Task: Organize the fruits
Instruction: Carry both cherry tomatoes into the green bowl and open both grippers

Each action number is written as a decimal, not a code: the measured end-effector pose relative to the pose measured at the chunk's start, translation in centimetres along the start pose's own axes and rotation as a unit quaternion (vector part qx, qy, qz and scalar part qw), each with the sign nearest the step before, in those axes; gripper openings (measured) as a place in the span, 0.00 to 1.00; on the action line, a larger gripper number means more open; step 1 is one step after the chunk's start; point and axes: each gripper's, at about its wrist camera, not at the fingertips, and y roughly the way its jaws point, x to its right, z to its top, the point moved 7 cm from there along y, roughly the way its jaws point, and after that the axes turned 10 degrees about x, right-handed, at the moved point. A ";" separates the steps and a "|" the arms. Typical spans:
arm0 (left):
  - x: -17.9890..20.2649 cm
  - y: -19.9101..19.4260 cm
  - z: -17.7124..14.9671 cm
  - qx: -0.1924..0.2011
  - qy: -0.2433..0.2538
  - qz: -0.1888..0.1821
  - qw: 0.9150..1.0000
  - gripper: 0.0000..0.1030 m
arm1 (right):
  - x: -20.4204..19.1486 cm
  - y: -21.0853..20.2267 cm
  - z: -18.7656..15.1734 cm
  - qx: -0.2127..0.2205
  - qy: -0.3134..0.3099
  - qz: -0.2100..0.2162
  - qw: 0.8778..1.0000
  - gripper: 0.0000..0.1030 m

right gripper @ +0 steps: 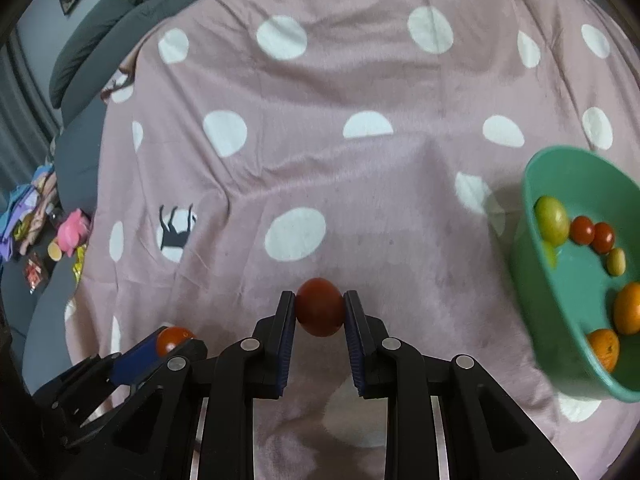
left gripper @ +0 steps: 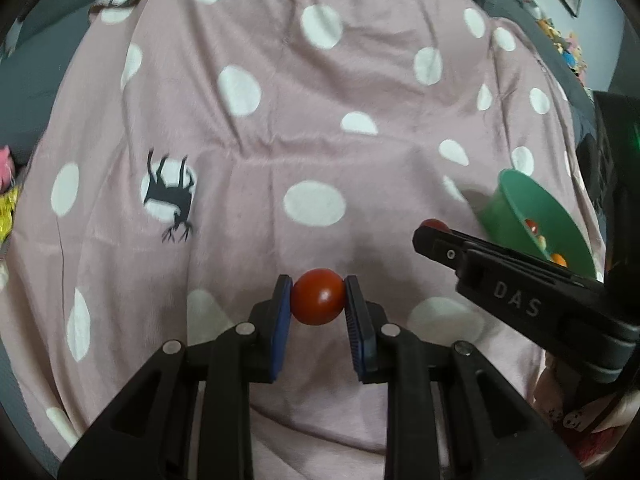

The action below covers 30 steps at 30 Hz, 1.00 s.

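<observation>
Both tongs are loaded! The left gripper (left gripper: 318, 298) has its blue pads clamped tight on a round red tomato (left gripper: 318, 297), held above the pink, white-dotted blanket (left gripper: 280, 120). The right gripper (right gripper: 319, 307) is pinched shut on a second red tomato (right gripper: 320, 306). Off to the right sits the green plastic bowl (right gripper: 532, 264), tilted in view, with small red, yellow-green and orange fruits inside. Wide bare blanket lies ahead of both tongs; its left edge meets grey cushions (right gripper: 92, 60) and a heap of colourful clutter (right gripper: 48, 220).
</observation>
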 end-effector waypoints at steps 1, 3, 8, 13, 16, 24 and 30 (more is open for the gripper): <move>0.4 -0.3 0.4 0.005 0.007 0.001 1.000 0.24 | 0.2 -0.4 0.3 0.006 0.001 -0.002 1.000 0.26; 1.2 -0.7 1.2 0.016 0.015 0.001 1.000 0.24 | 0.6 -1.4 1.0 0.022 0.000 -0.005 1.000 0.26; 4.1 -1.4 2.9 0.041 0.038 -0.016 0.998 0.25 | 2.1 -4.6 3.0 0.070 -0.007 -0.023 0.997 0.26; 7.6 -2.2 4.4 0.065 0.050 -0.041 0.996 0.25 | 4.6 -8.1 5.0 0.119 -0.012 -0.059 0.991 0.26; 9.9 -2.3 5.3 0.076 0.059 -0.059 0.994 0.25 | 6.3 -10.1 5.9 0.146 -0.010 -0.084 0.986 0.26; 15.8 -1.1 6.2 0.076 0.079 -0.104 0.988 0.25 | 12.0 -13.2 7.3 0.182 0.029 -0.140 0.973 0.26; 19.5 1.4 6.1 0.050 0.083 -0.134 0.986 0.25 | 15.9 -13.6 7.1 0.182 0.076 -0.151 0.969 0.26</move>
